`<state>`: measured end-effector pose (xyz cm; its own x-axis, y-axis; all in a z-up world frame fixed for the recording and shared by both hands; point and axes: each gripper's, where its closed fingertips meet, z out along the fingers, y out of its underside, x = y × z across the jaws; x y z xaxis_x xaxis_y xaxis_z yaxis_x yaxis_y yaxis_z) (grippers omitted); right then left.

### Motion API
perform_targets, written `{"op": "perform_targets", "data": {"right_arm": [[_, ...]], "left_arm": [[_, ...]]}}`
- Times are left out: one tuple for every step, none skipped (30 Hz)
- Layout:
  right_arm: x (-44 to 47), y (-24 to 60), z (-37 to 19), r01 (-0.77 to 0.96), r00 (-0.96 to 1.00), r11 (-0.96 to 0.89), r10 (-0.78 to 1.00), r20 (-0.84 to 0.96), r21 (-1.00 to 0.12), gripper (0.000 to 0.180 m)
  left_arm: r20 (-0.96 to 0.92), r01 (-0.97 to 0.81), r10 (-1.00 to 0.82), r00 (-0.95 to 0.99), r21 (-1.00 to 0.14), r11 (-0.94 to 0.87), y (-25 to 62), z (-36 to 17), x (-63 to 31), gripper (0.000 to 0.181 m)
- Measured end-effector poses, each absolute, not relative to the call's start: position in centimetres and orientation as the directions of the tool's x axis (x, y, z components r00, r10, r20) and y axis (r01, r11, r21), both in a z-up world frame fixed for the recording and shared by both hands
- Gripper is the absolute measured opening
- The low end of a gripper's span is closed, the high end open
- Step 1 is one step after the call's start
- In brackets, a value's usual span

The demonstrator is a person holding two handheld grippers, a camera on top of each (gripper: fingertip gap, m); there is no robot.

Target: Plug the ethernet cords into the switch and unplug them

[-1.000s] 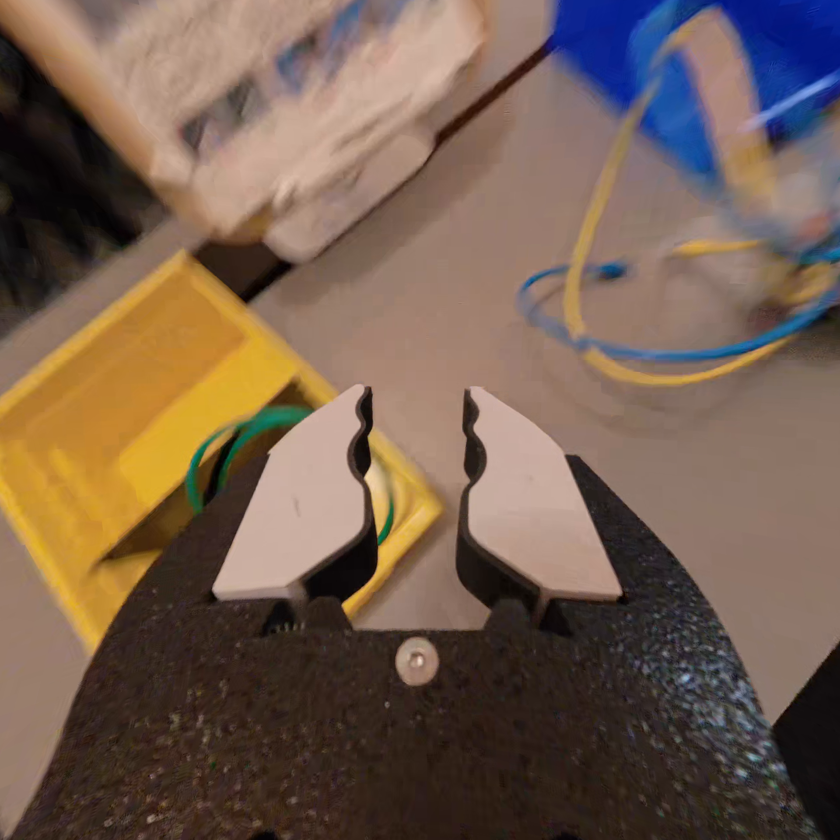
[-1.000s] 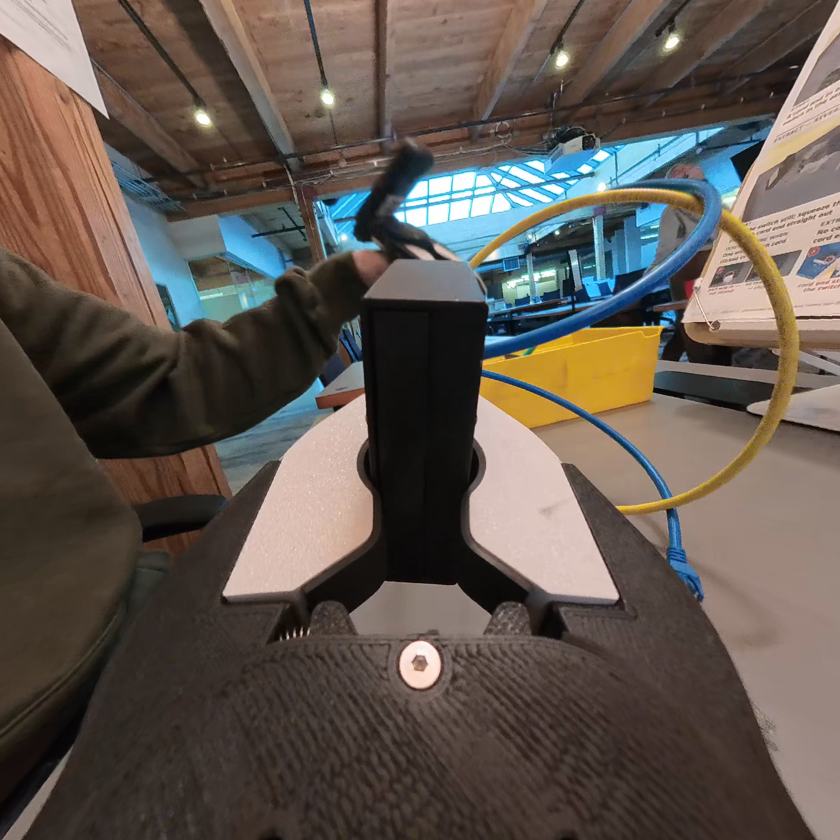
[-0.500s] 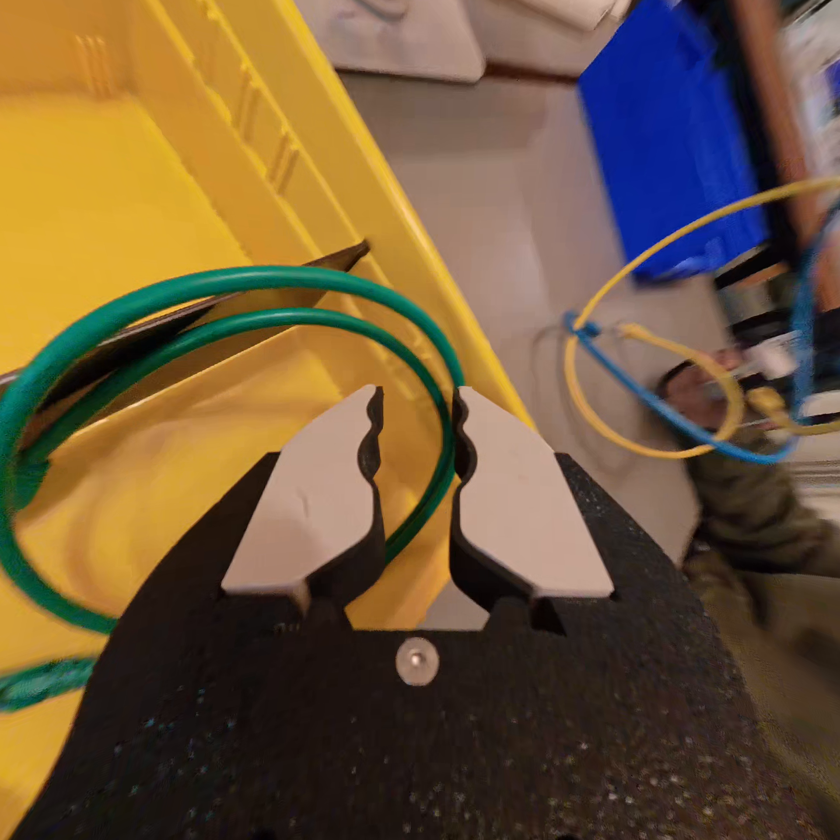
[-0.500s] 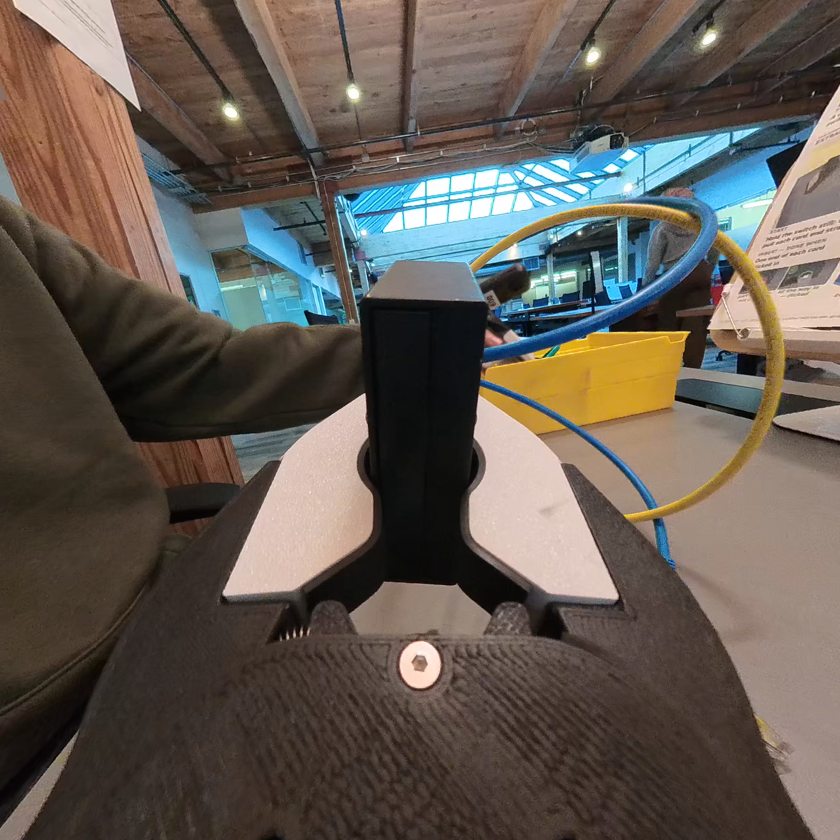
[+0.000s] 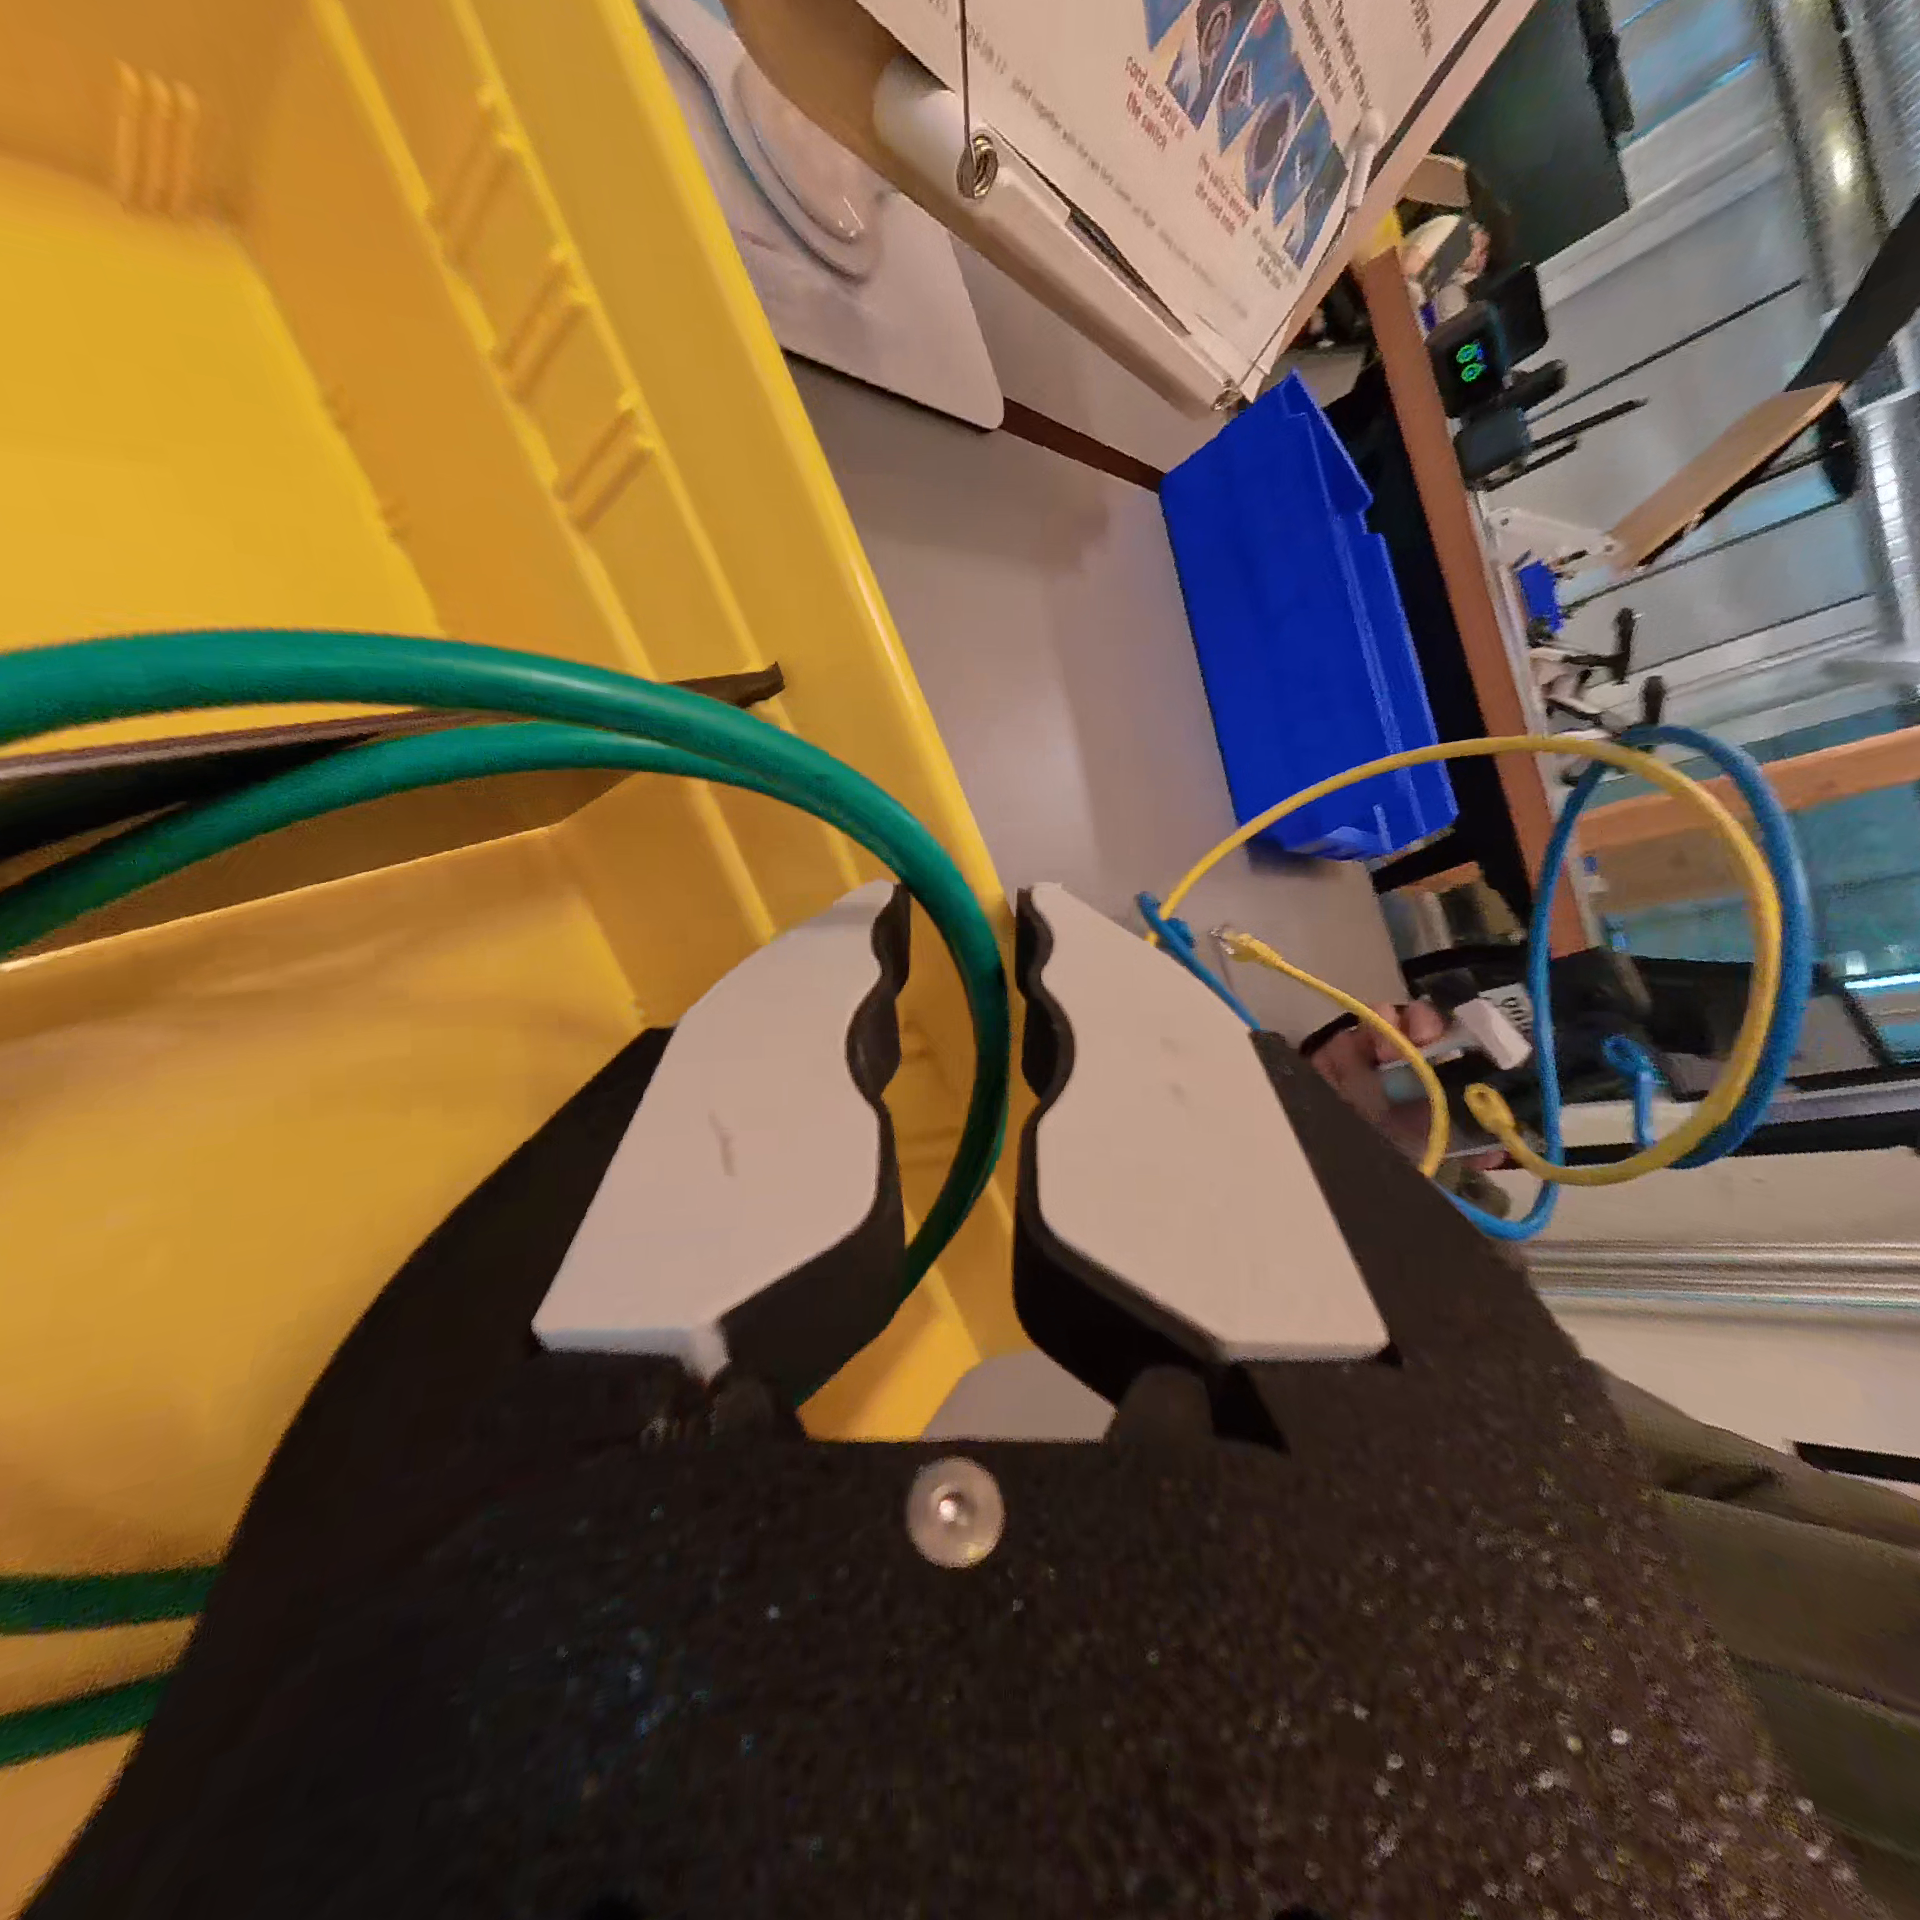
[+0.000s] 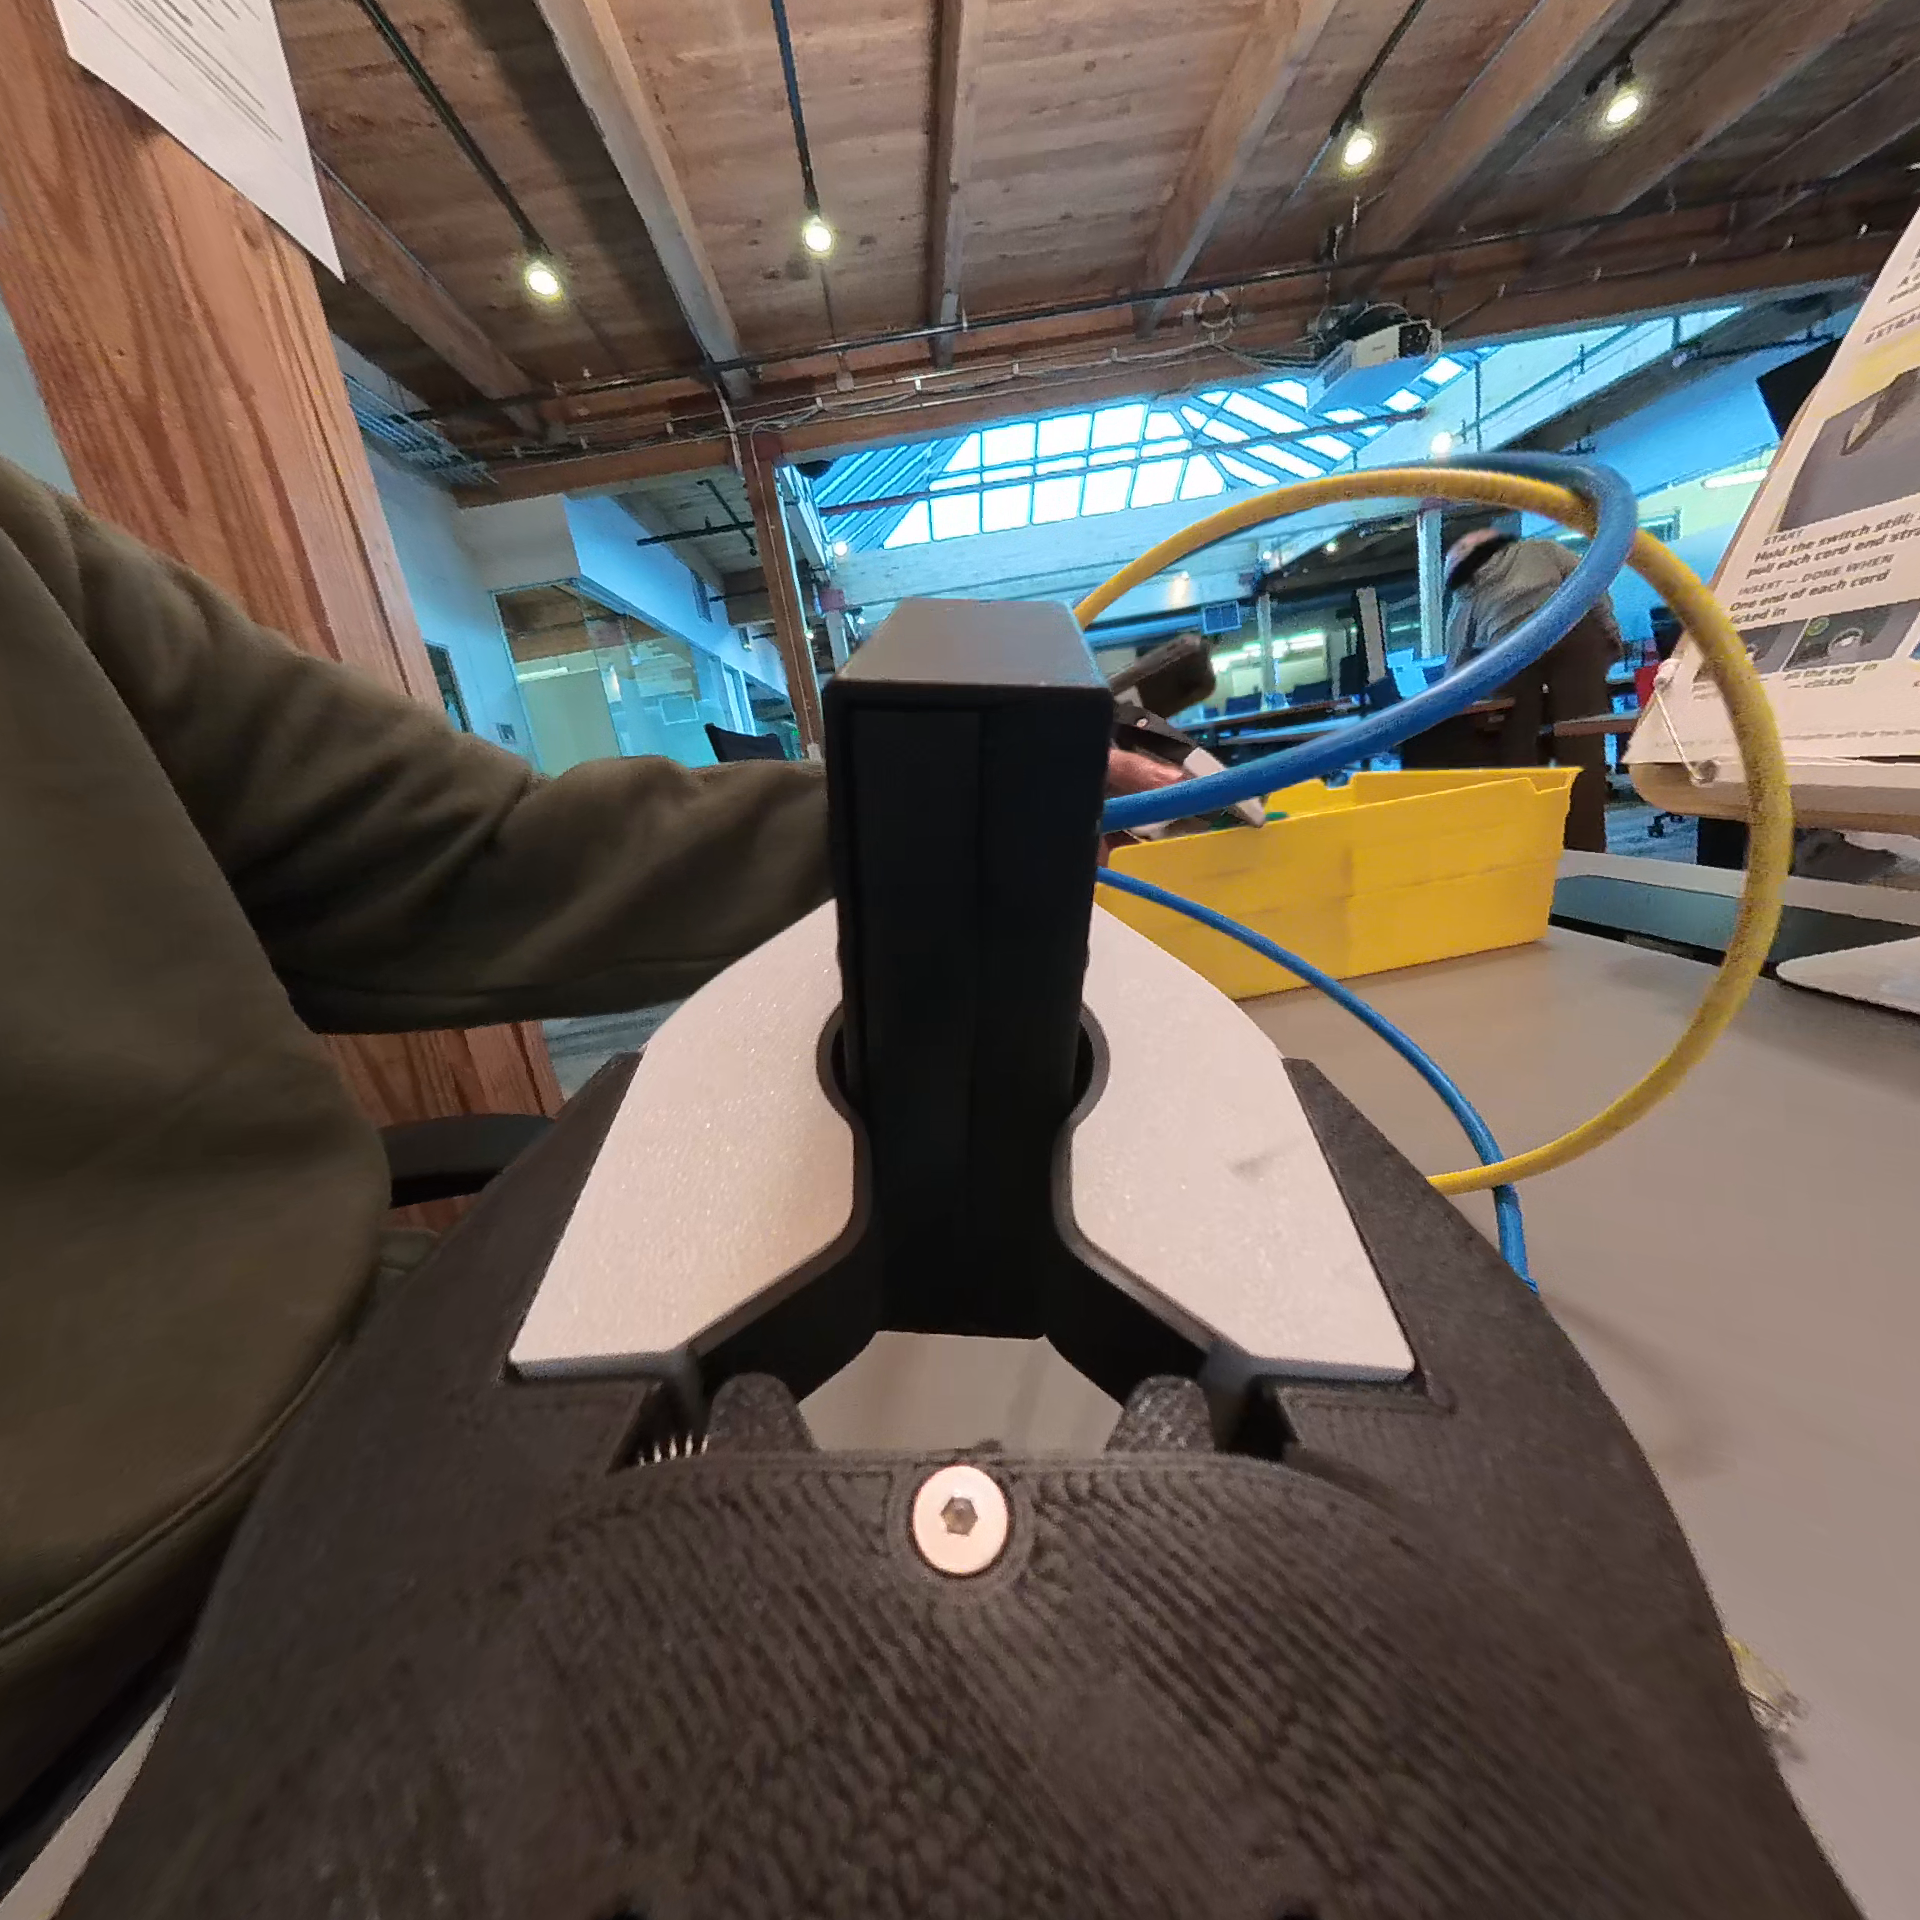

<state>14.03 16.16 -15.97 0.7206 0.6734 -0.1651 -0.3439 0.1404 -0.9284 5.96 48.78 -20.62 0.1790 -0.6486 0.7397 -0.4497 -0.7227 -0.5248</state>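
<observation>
In the left wrist view my left gripper hangs over the edge of a yellow bin. A green ethernet cord loops out of the bin and runs between the jaws, which stand narrowly apart. The cord lies against the right finger. My right gripper is shut on the black switch and holds it upright above the table. A blue cord and a yellow cord arc out from behind the switch; their plugged ends are hidden. Both loops also show in the left wrist view, yellow and blue.
A blue bin stands on the grey table beyond the yellow one. An instruction sheet on a stand is behind both. A person's green sleeve reaches across to the yellow bin. A wooden post stands at left.
My left gripper swung down over the yellow bin and came around the green cord, its jaws narrowing. The right gripper kept hold of the switch and barely moved.
</observation>
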Motion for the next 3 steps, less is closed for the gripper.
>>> {"op": "perform_targets", "data": {"right_arm": [[14.14,16.13,-15.92,-0.351,0.719,0.143,0.674,-0.169,-0.925,0.033],[14.23,16.11,-15.89,-0.358,0.718,0.144,0.675,-0.173,-0.923,0.033],[14.29,16.11,-15.87,-0.363,0.714,0.142,0.677,-0.178,-0.921,0.033]], "left_arm": [[0.710,-0.453,-0.677,0.196,-0.547,-0.705,48.82,-20.51,5.61,0.017],[0.673,-0.462,-0.708,0.216,-0.568,-0.681,48.79,-20.38,5.21,0.015],[0.633,-0.470,-0.740,0.228,-0.594,-0.653,48.72,-20.07,4.82,0.013]]}}
